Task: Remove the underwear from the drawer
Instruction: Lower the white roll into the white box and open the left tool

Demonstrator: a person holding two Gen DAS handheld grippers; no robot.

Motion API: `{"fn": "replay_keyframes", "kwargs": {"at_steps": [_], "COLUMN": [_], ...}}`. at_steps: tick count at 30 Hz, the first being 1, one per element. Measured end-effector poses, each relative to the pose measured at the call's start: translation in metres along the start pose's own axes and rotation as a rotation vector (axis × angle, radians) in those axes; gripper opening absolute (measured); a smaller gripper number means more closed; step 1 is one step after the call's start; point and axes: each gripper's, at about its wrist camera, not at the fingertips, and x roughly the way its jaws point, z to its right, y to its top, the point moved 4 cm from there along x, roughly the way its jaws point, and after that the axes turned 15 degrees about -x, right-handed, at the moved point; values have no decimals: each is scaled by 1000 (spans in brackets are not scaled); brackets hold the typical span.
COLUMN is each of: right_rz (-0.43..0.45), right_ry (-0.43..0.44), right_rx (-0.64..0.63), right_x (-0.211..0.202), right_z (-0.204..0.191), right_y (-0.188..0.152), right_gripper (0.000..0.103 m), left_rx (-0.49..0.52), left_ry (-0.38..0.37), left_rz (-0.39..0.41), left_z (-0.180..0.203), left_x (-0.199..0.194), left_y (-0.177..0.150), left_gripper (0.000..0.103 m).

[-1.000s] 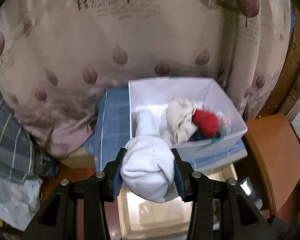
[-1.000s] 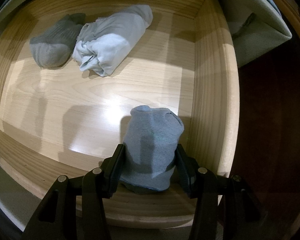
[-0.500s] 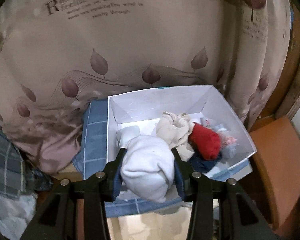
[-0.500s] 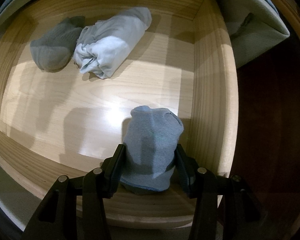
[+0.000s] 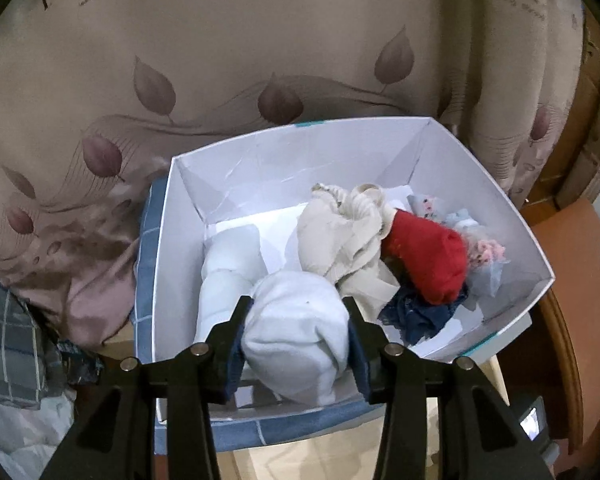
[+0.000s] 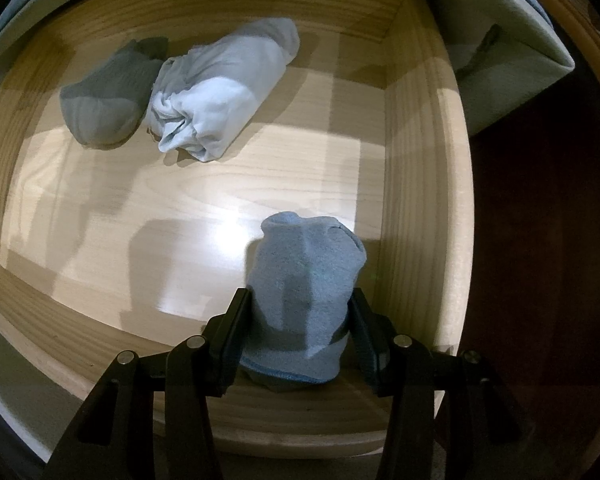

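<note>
In the left wrist view, my left gripper (image 5: 298,306) hangs over the near side of a white box (image 5: 300,126) with a white rolled underwear (image 5: 296,332) between its pads. The jaws are opening, and the pads still touch the roll. The box holds another white roll (image 5: 224,276), a cream piece (image 5: 340,240), a red one (image 5: 424,256) and a navy lace one (image 5: 416,316). In the right wrist view, my right gripper (image 6: 299,298) is shut on a grey-blue roll (image 6: 304,272) near the front right corner of the wooden drawer (image 6: 420,200). A pale blue roll (image 6: 220,92) and a grey roll (image 6: 104,100) lie at the back.
A leaf-print curtain (image 5: 220,60) hangs behind the box, which sits on blue checked cloth (image 5: 148,240). Plaid fabric (image 5: 8,340) lies at the left, and brown wooden furniture (image 5: 572,280) stands at the right. Dark floor (image 6: 540,240) lies right of the drawer.
My left gripper has come down and forward over the white box with the white roll, and its jaws stand slightly wider. The right gripper and its grey-blue roll have not moved.
</note>
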Motion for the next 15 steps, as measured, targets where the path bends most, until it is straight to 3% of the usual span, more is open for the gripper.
{"fn": "replay_keyframes", "kwargs": {"at_steps": [15], "right_rz": [1], "right_ry": [-1], "right_rx": [5], "right_x": [0], "right_z": [1], "right_y": [1], "right_gripper": [44], "left_rx": [-82], "left_ry": [-21], "left_rz": [-58], "left_z": [-7], "left_x": [-7], "left_y": [-3], "left_gripper": [56]}}
